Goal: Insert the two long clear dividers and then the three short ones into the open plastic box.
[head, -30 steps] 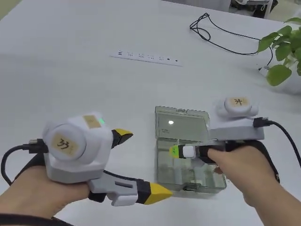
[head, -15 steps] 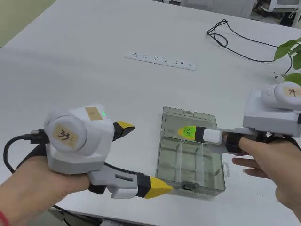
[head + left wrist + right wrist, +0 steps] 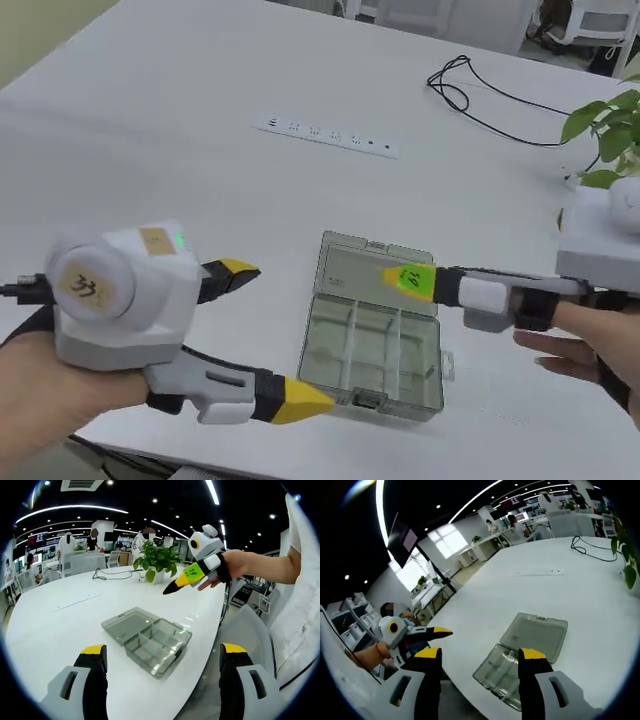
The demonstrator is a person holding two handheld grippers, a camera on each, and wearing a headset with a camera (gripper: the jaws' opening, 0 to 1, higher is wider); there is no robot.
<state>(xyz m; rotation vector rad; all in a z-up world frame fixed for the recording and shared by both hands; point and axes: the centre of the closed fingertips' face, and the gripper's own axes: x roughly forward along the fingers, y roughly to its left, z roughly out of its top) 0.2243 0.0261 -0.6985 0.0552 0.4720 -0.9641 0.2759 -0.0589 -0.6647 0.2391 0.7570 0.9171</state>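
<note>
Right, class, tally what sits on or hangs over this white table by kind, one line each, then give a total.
Plastic box: 1
Power strip: 1
Black cable: 1
Potted plant: 1
Handheld grippers: 2 (left gripper, right gripper)
Total: 6

head: down from above | gripper views: low, opposed | shared: open box [image 3: 372,345]
</note>
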